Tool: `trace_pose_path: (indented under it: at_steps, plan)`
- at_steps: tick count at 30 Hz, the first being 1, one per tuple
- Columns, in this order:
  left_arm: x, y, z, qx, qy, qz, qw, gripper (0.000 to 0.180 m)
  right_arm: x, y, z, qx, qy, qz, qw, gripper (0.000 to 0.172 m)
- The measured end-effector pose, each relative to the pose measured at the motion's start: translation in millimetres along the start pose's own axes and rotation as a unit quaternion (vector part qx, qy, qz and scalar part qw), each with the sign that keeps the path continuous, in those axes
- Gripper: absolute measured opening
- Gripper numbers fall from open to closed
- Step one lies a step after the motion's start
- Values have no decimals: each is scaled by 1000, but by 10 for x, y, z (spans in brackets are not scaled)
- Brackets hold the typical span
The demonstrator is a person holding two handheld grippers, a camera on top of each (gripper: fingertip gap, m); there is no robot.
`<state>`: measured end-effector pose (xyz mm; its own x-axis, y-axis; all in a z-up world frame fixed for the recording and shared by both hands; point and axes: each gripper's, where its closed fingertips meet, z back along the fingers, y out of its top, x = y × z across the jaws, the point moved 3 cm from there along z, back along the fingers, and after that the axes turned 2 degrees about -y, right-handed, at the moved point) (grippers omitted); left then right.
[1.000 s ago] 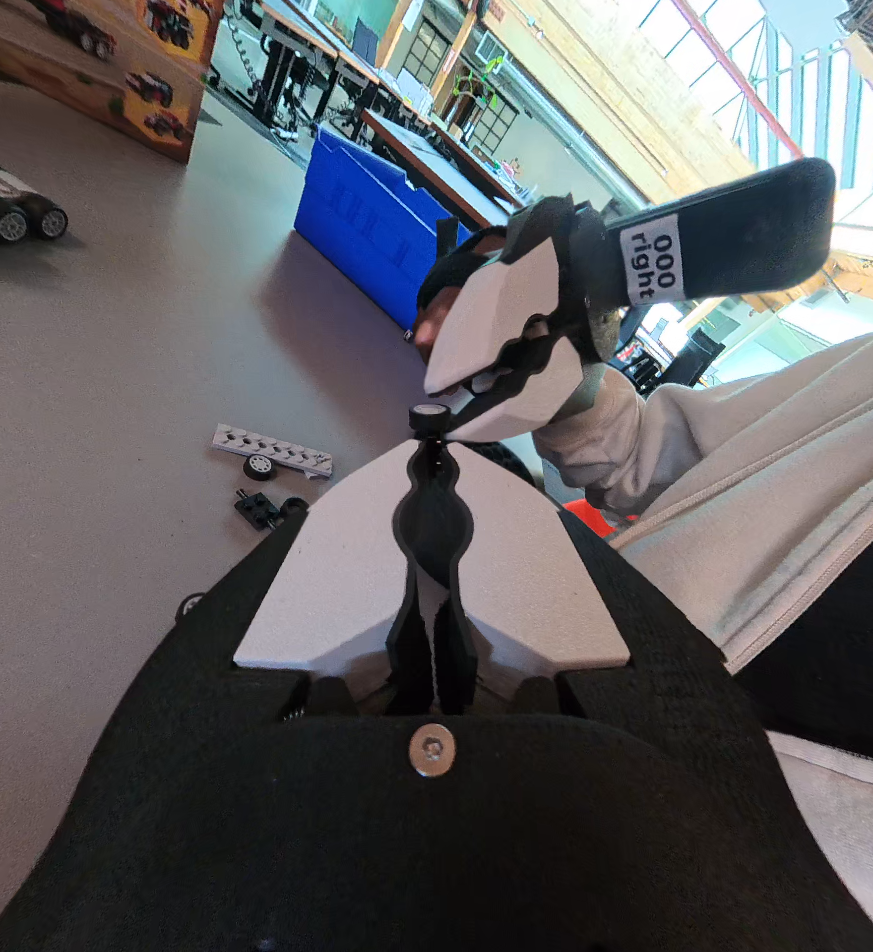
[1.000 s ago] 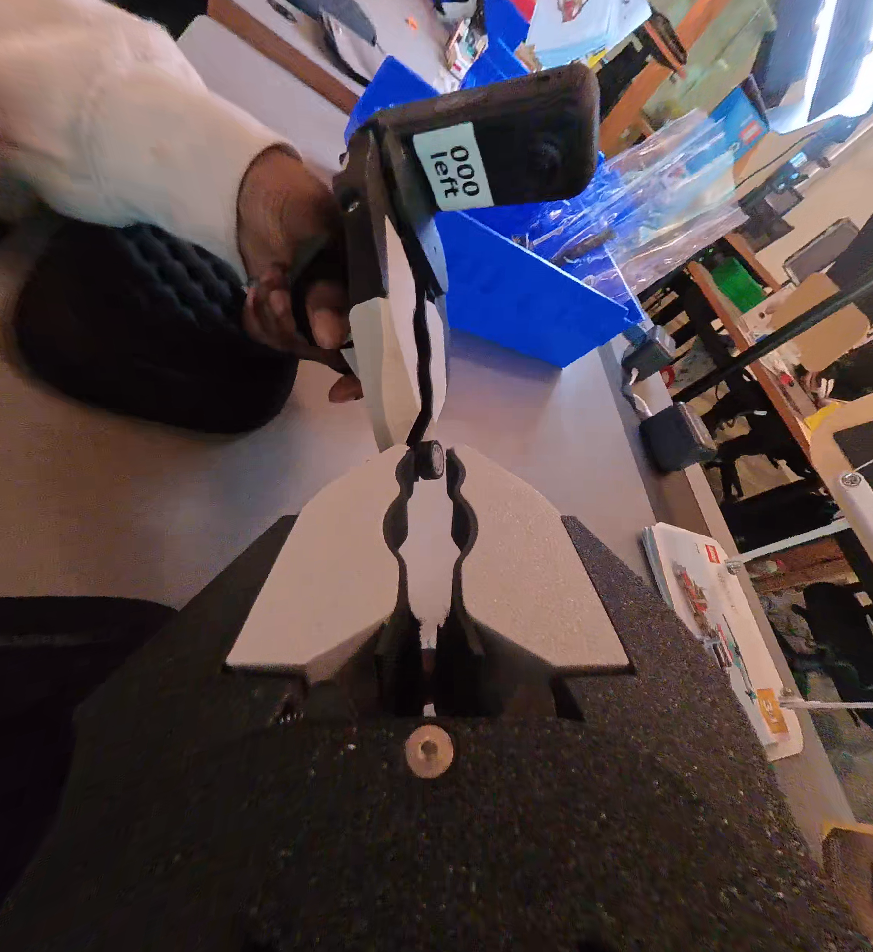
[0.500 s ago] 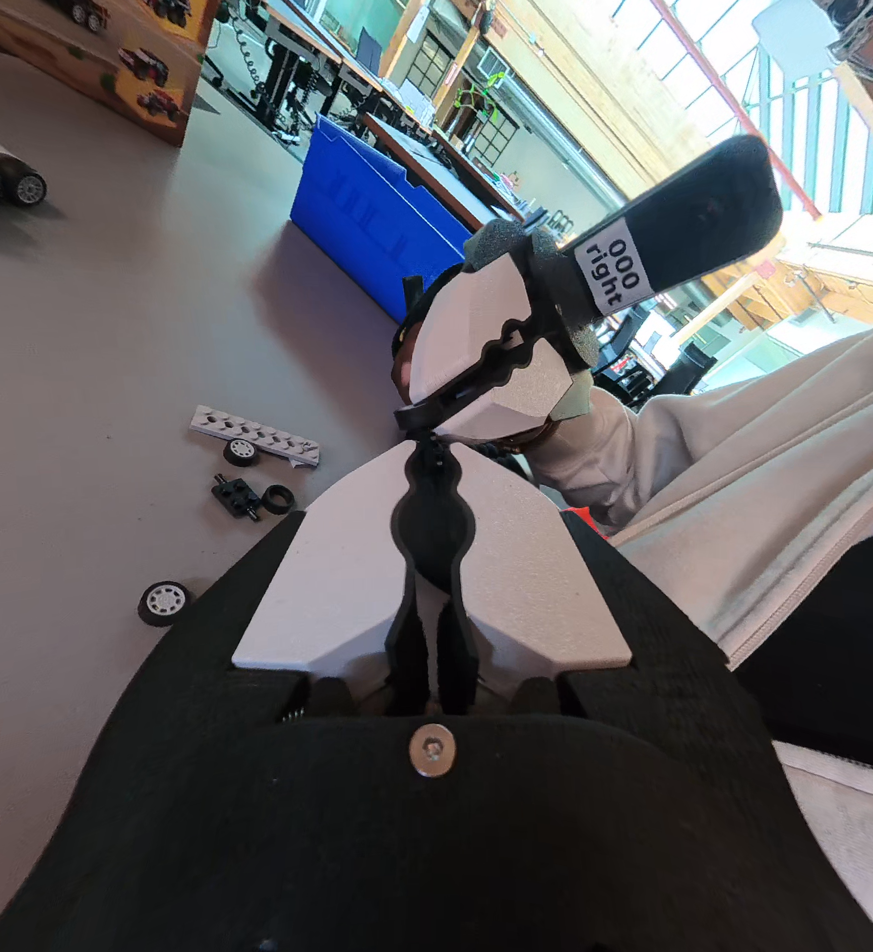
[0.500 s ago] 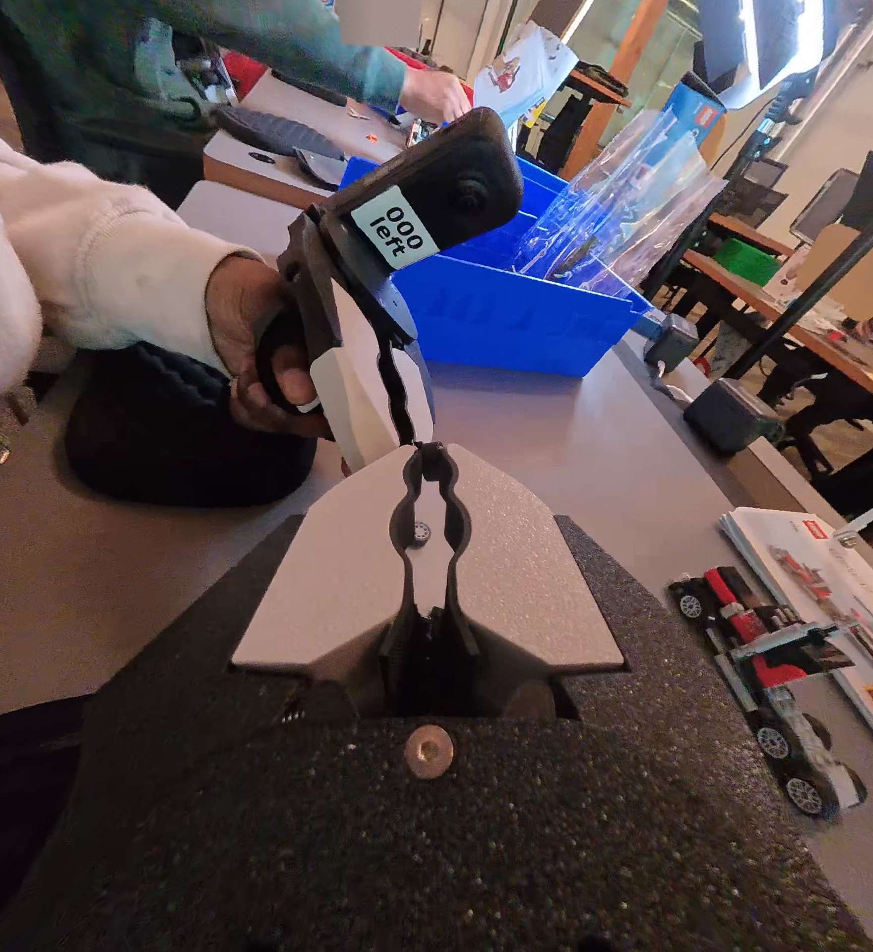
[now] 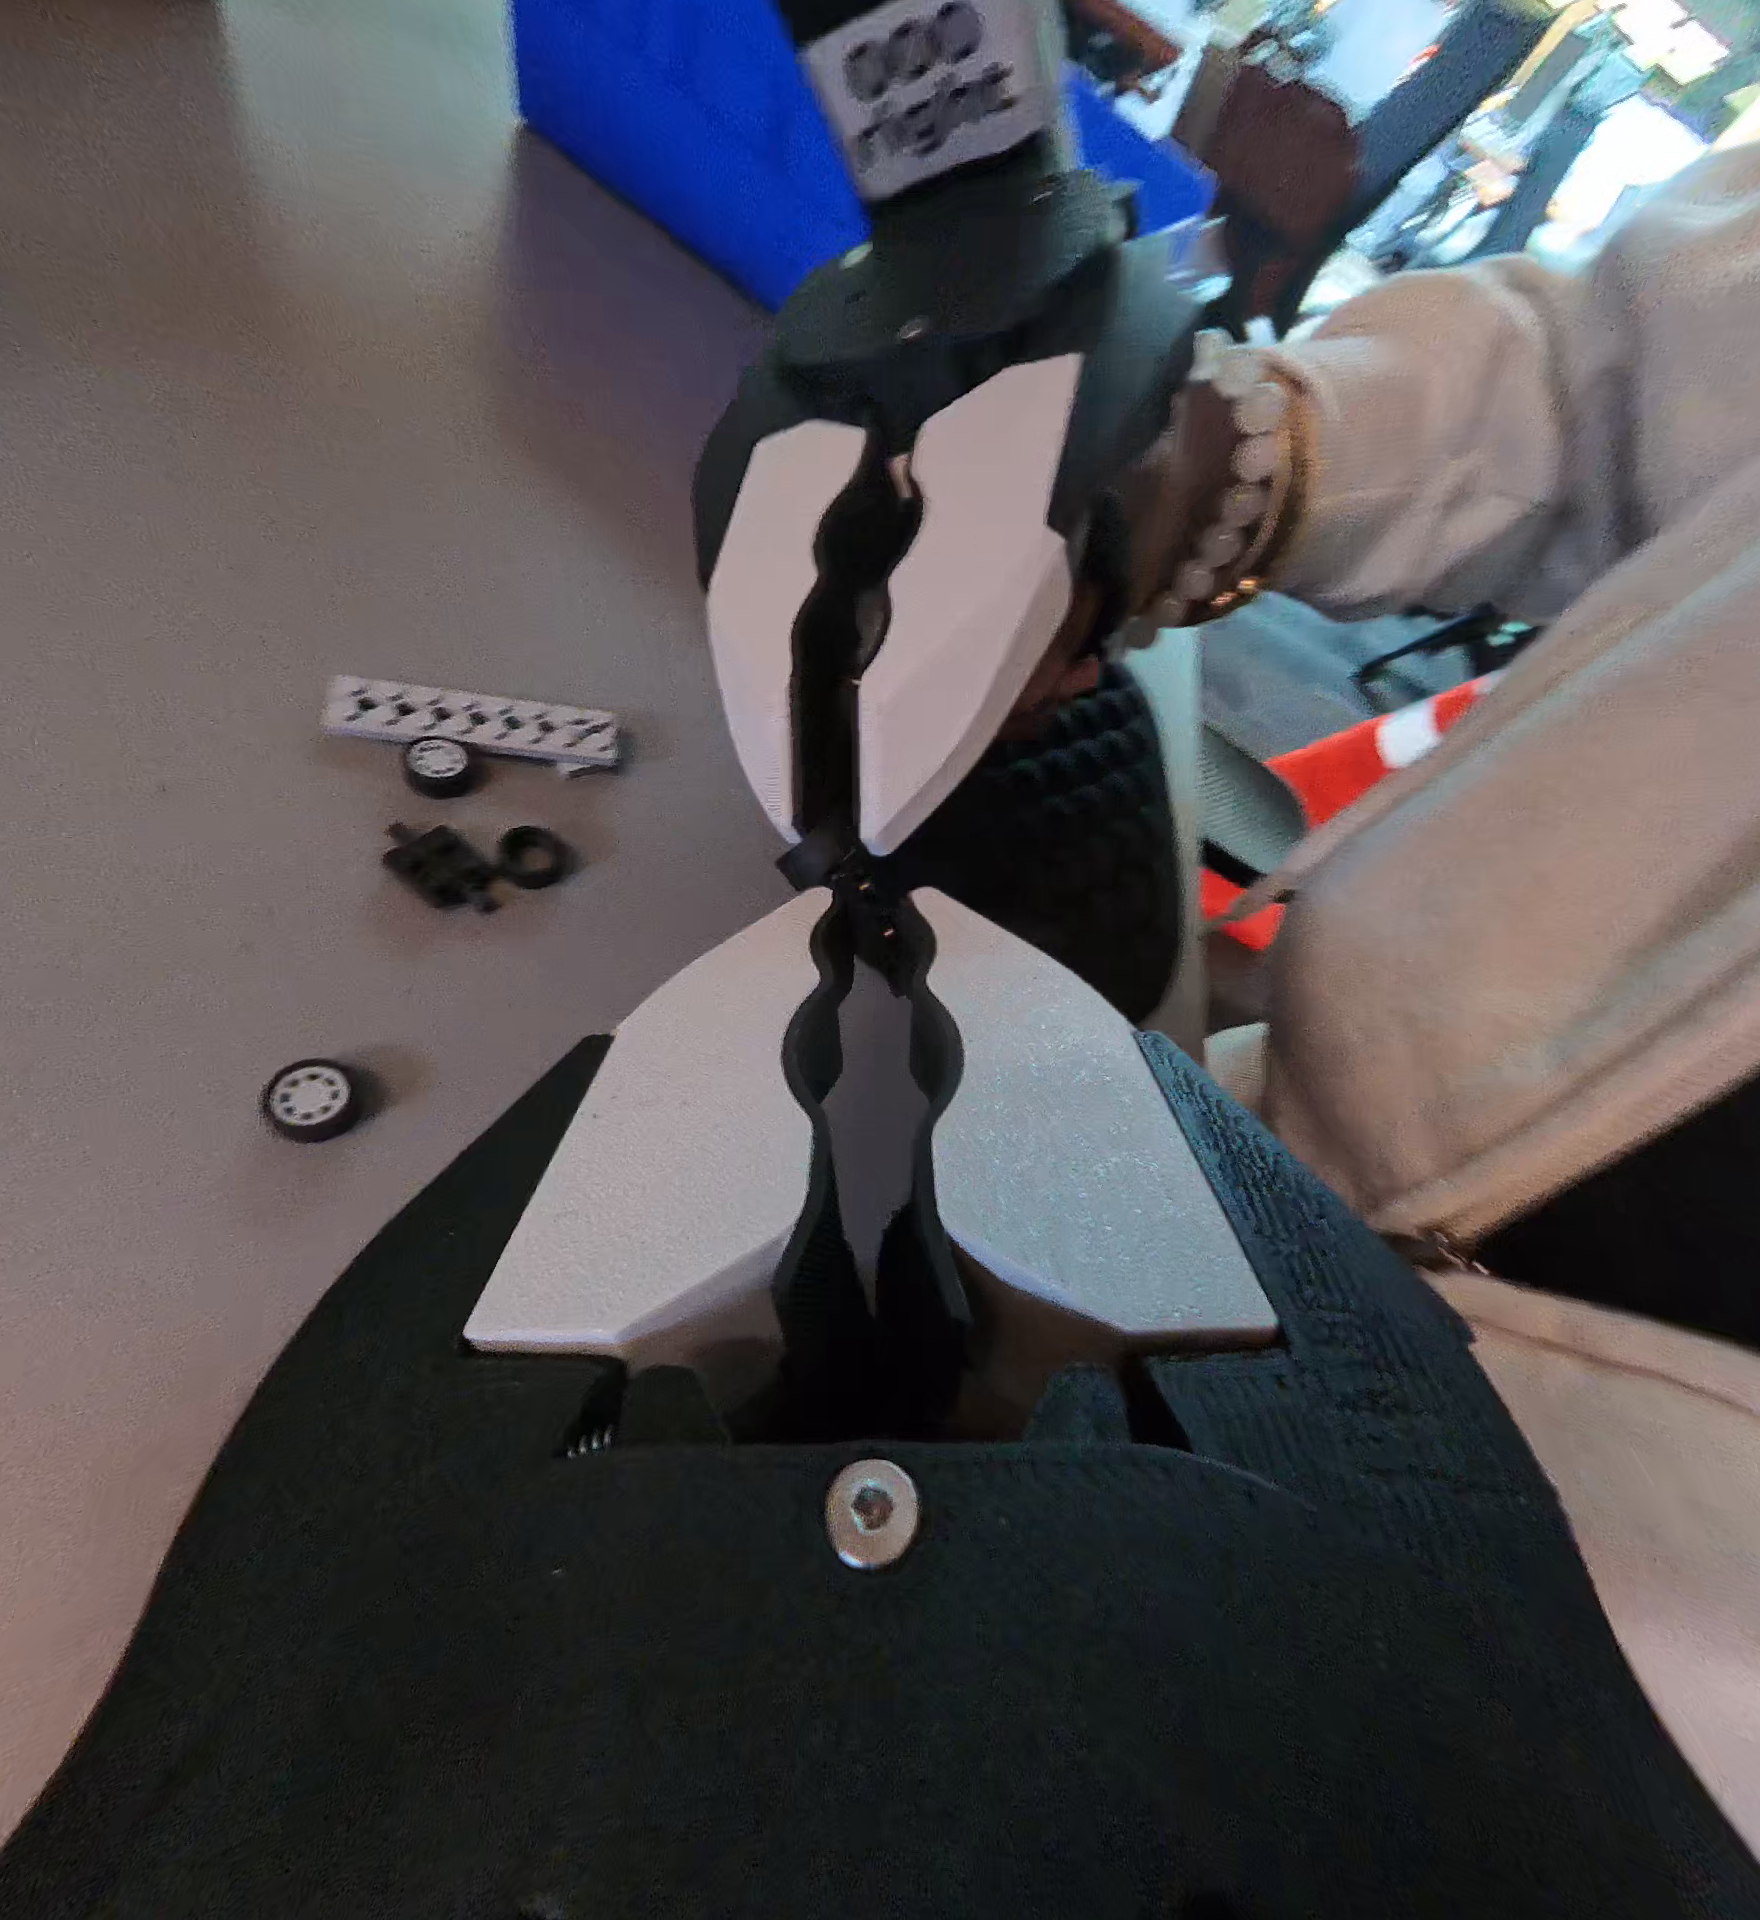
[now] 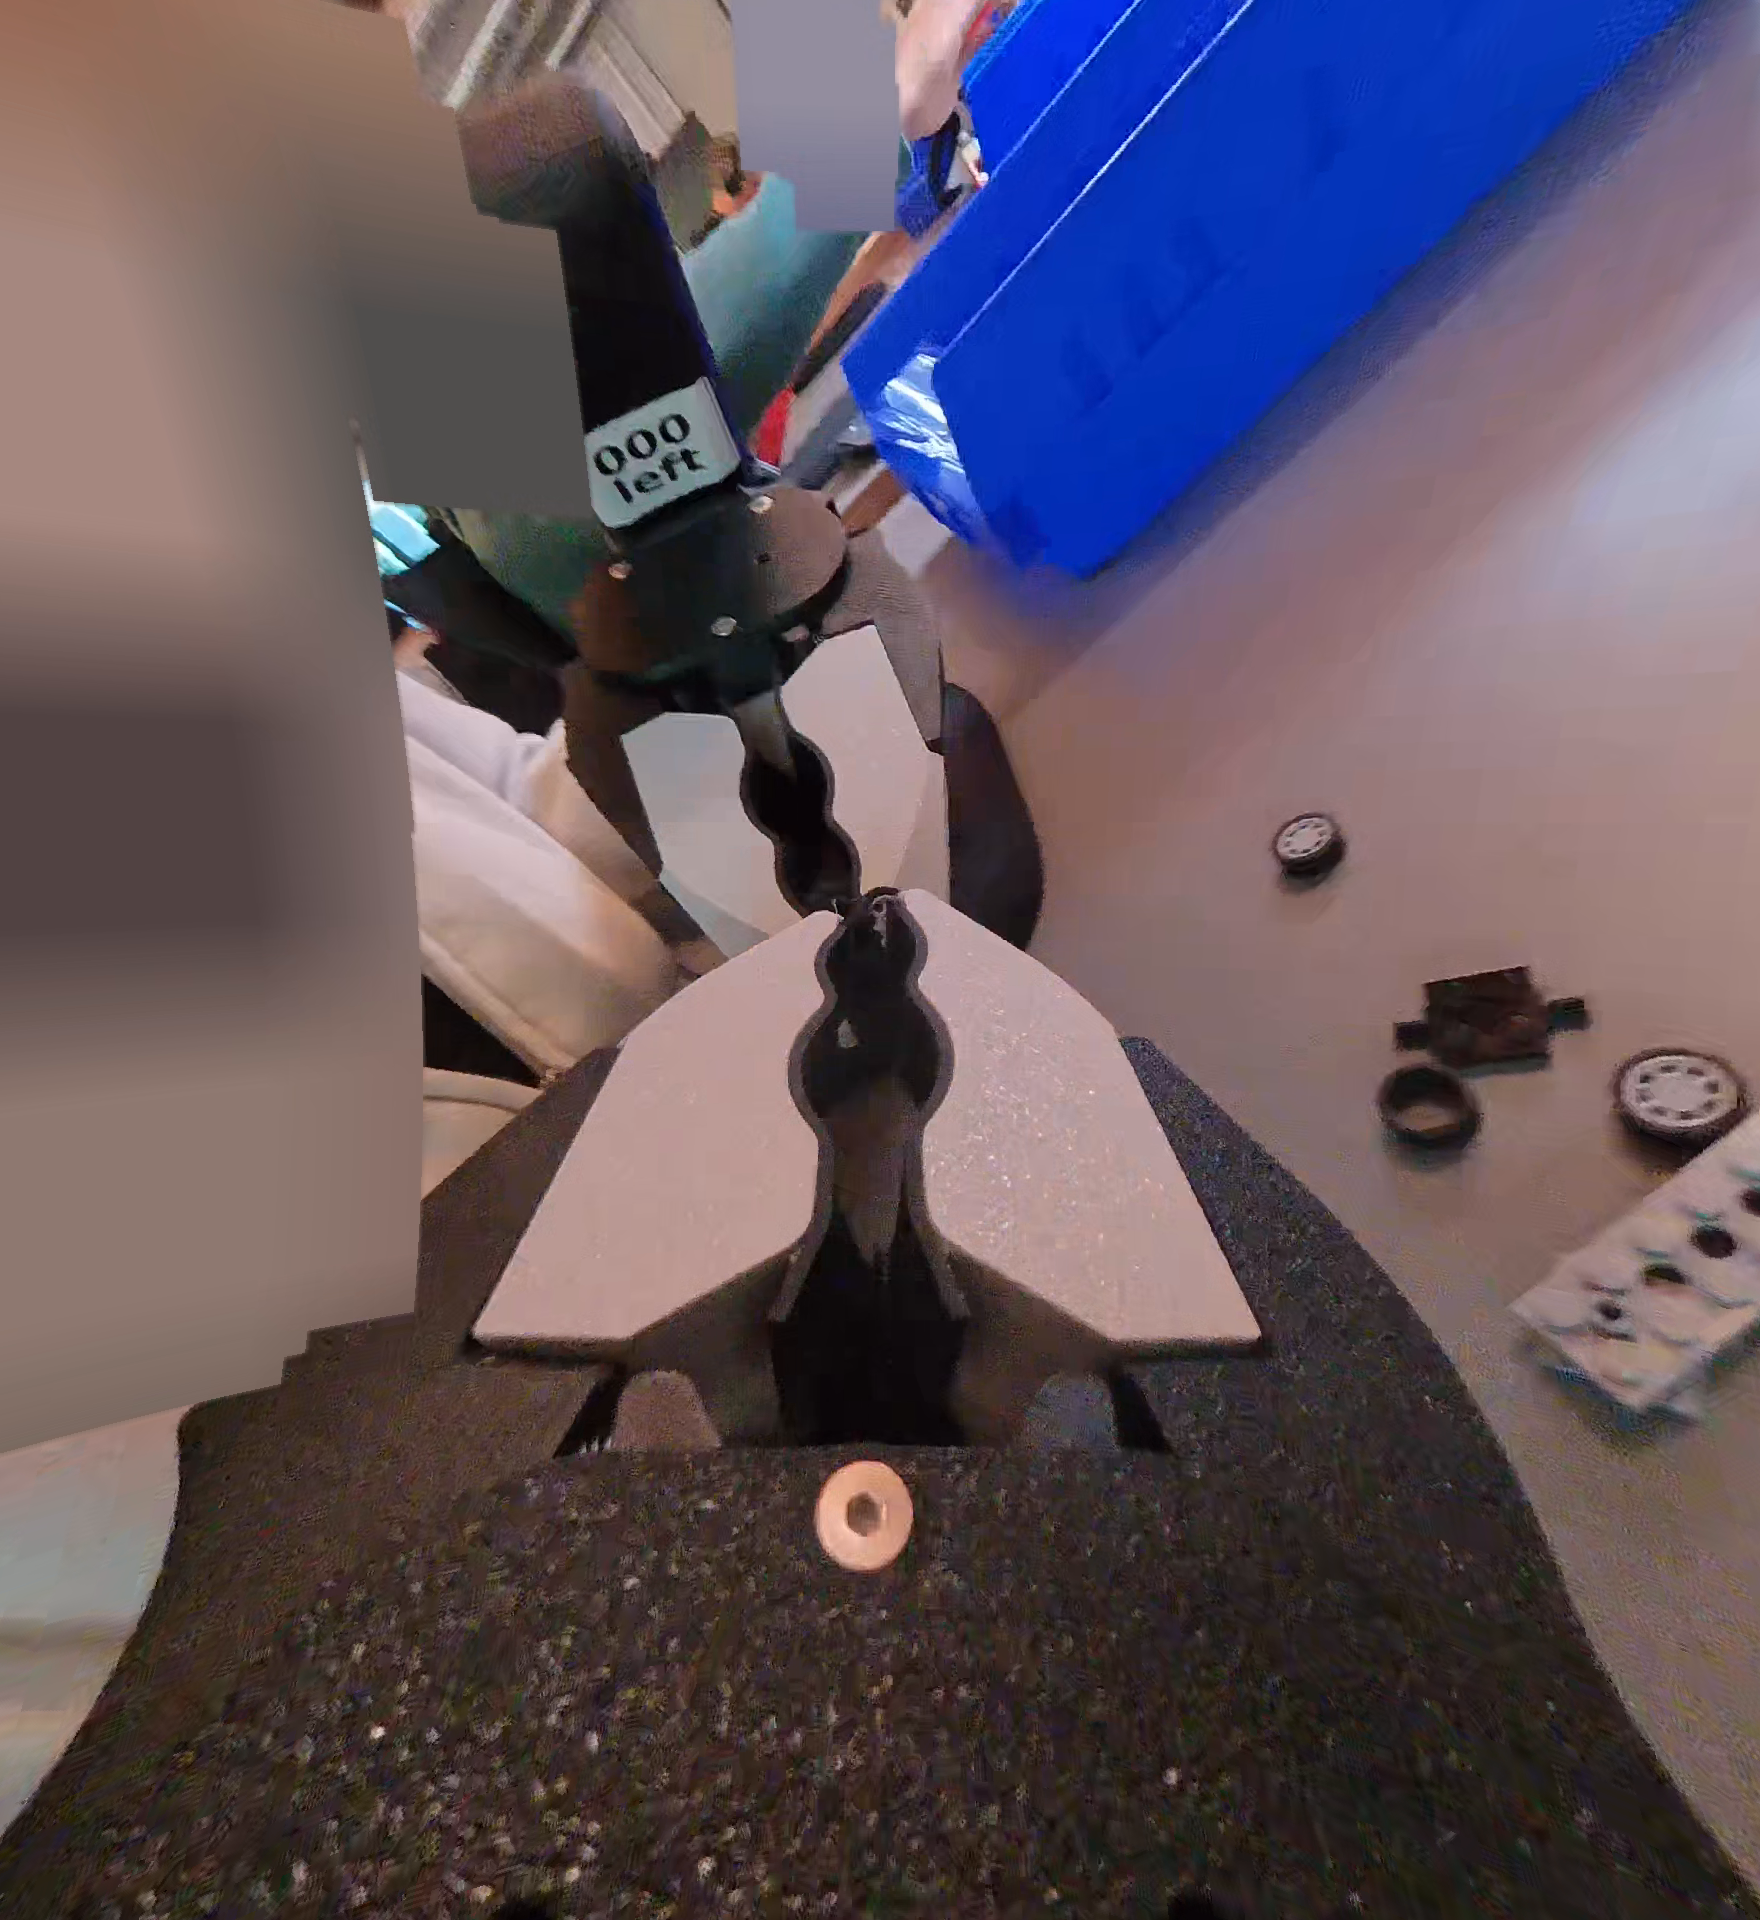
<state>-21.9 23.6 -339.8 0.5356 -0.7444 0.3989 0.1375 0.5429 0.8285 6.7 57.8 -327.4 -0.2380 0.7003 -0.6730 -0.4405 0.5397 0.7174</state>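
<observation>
Left gripper (image 5: pixel 860 914) and right gripper (image 6: pixel 871 914): tips meet above grey table (image 5: pixel 180 468), both nearly closed, pinching one small black part (image 5: pixel 819 862) between them. Loose wheels (image 5: pixel 313 1099), grey perforated plate (image 5: pixel 471 722) nearby

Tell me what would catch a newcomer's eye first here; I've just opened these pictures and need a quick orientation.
The two hand-held grippers meet tip to tip above the grey table: the left gripper and the right gripper both pinch small black parts where they touch. Loose toy pieces lie to the side: a grey holed plate, wheels and a black tyre ring. A blue bin stands behind.
</observation>
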Motion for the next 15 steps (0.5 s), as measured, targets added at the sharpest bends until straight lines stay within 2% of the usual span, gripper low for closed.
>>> trace_pose_path:
  at_steps: [3, 6, 7, 9, 10, 11, 13, 15]
  plan:
    - [81, 36, 105, 48, -71, 11, 996, 6, -137, 52, -34, 55, 110, -163, 979, 3]
    - [70, -10, 147, 60, -85, 29, 994, 5, -122, 9, -98, 95, 117, -227, 962, 1]
    - [27, -10, 154, 64, -72, 47, 994, 5, -76, 21, -90, 109, 85, -200, 970, 1]
    - [-45, 27, 192, 83, -68, 93, 990, 5, 43, 31, -41, 115, -46, -42, 991, 0]
    - [-88, 28, 196, 87, -60, 115, 988, 5, 19, 45, -25, 97, -87, 40, 991, 0]
    - [-136, 15, 190, 88, -46, 131, 986, 5, -33, 64, -16, 79, -121, 121, 982, 8]
    - [-183, 8, 179, 85, -30, 151, 984, 5, -91, 98, 1, 48, -206, 260, 942, 32]
    - [-187, -3, 155, 80, -27, 168, 982, 5, -139, 148, 9, 36, -273, 368, 888, 28]
